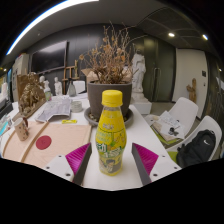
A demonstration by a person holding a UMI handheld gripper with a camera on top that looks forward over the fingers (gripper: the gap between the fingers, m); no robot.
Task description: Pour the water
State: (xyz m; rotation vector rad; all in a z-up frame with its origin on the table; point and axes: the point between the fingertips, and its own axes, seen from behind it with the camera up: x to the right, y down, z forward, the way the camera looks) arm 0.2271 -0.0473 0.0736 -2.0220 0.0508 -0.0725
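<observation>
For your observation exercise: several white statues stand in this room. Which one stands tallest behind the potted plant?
The white figure statue just beside the dried plant, beyond the bottle; the others are smaller busts.

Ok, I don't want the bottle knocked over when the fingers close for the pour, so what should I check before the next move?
1. Bottle upright on the white table: ok.
2. Bottle centred between the gripper fingers: ok, it stands between the pink pads with a gap at each side.
3. Fingers pressing on the bottle: not ok, they are open.
4. Yellow cap off for pouring: not ok, it is on the bottle.
5. Receiving cup or glass in view: not ok, none shows.
6. Room behind the bottle: cannot tell how near the potted plant stands.
</observation>
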